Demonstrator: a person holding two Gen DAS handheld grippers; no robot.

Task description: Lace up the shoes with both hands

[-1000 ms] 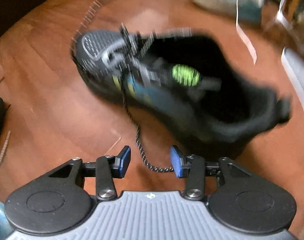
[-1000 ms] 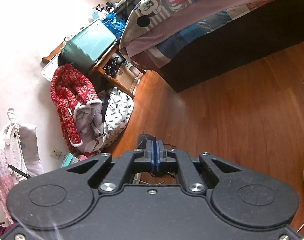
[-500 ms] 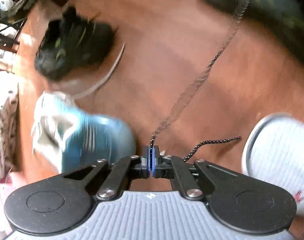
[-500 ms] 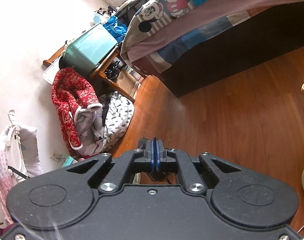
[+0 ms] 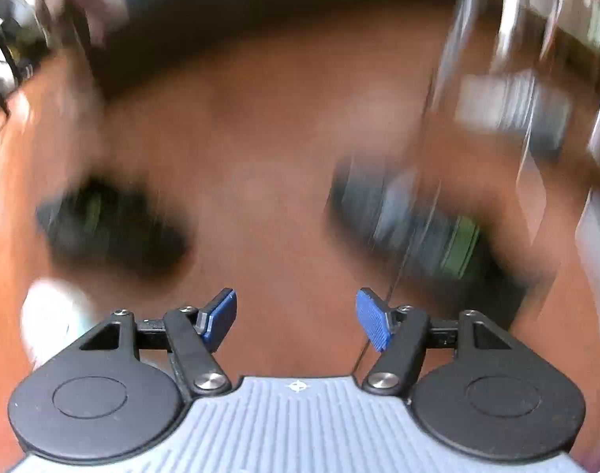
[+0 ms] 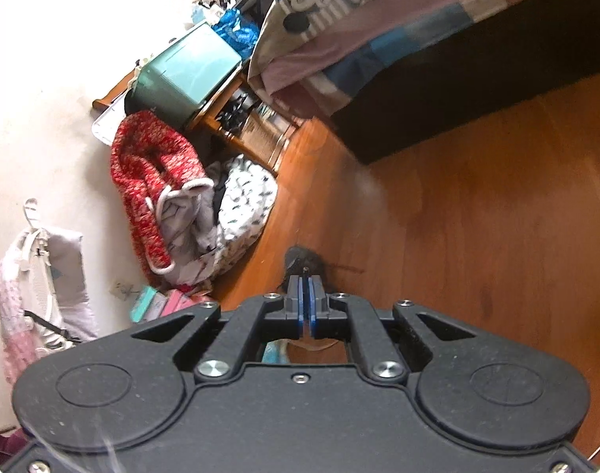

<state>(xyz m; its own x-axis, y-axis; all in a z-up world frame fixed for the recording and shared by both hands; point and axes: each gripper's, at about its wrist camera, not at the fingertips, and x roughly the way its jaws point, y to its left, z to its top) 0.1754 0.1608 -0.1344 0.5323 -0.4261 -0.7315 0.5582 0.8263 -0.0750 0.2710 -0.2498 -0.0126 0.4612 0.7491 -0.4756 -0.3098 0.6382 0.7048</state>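
Note:
The left wrist view is badly motion-blurred. My left gripper (image 5: 296,315) is open and its jaws are still opening, with nothing between the blue pads. A thin dark shoelace (image 5: 398,280) runs down past the outer side of the right pad. Beyond it lies a blurred black shoe with blue and green marks (image 5: 418,228). A second dark shoe (image 5: 114,228) lies at the left. My right gripper (image 6: 304,280) is shut, and a thin dark lace tip pokes out between its pads. A dark shoe (image 6: 300,256) shows on the floor just past them.
A pale shoe (image 5: 51,315) lies at the lower left. A bed (image 6: 457,59) with a patterned cover stands on the wooden floor (image 6: 477,216). Piled clothes (image 6: 161,181) and a teal box (image 6: 185,75) sit by the wall.
My left gripper closed on the lace, pulled it out, then let go and opened while rising and swinging. The right gripper stays shut and hardly moves.

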